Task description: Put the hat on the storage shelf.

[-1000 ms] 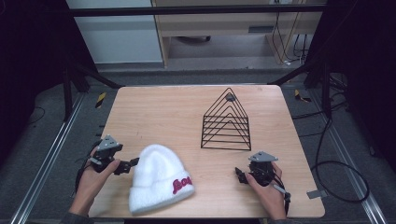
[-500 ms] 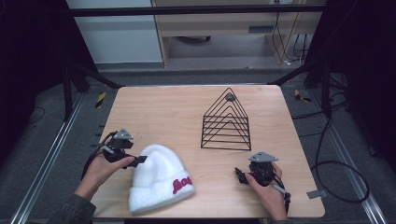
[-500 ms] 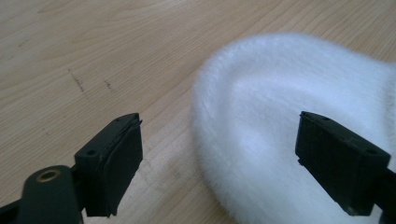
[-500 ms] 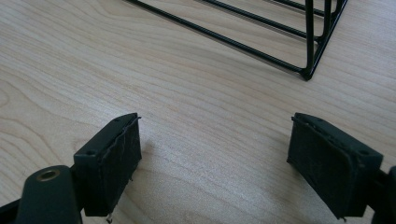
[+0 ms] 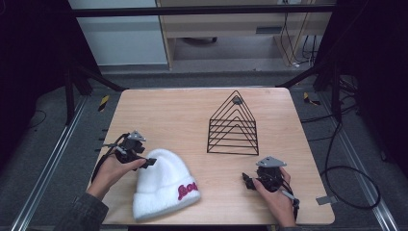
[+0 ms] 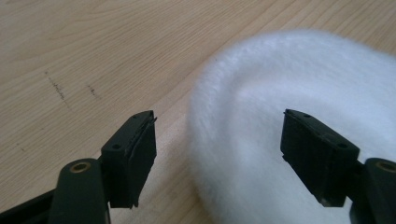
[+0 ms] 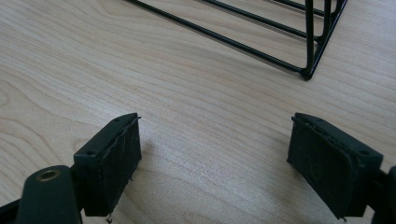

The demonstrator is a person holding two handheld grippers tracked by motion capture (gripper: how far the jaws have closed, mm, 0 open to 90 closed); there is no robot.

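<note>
- Beanie (image 5: pixel 163 185), white and fuzzy with a red logo on its folded cuff, lies flat near the front left of the wooden table (image 5: pixel 183 120), crown toward the left gripper (image 5: pixel 150 162).
- It looks light, soft and floppy; a pinch should sink into the knit, and the hat will likely sag and drape once lifted. Not fragile, not slippery.
- The crown's rounded edge nearest the left gripper seems the natural hold; the thicker cuff would give a firmer bite but lies farther off.
- Left gripper: jaws part-open and just now closing, with the crown's edge between them; the pads do not press on it yet.
- Right gripper (image 5: pixel 248 181): jaws spread wide over bare wood, nothing between them, well apart from the hat.
- The high view gives the layout: hat, both hands, and the black wire rack (image 5: pixel 233 126) standing behind.
- The left gripper view (image 6: pixel 219 161) gives what that cannot: fuzzy knit (image 6: pixel 299 84) reaching one pad, table under the other.
- The right gripper view has the rack's lower corner (image 7: pixel 306 72) just ahead.
</note>
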